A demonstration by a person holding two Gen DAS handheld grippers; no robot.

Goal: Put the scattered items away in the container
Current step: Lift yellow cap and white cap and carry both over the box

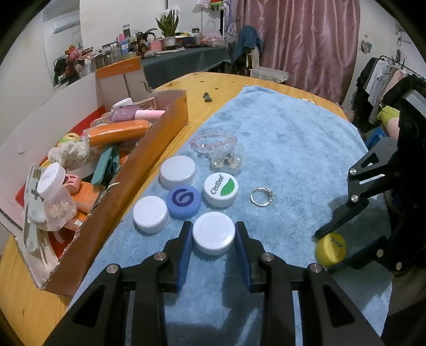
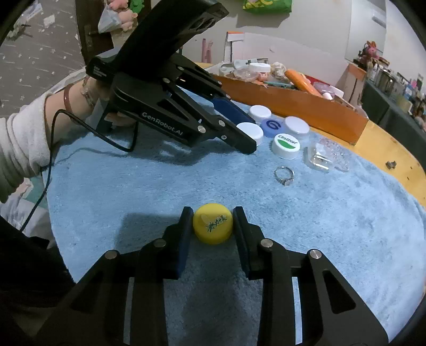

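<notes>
Left claw (image 1: pixel 213 237) clamped on the white cap (image 1: pixel 213 237), dead centre between its pads, right claw (image 2: pixel 212 226) gripped the yellow cap (image 2: pixel 212 226), cardboard box (image 1: pixel 149 149) at ten o'clock.

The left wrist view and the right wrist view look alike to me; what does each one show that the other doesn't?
Only the left wrist view shows pink curtains and a plant. Only the right wrist view shows the person's sleeve and a black cable. Both show the left gripper shut on a white cap, the right gripper shut on the yellow cap, the ring, the blue cap and the cardboard box.
</notes>
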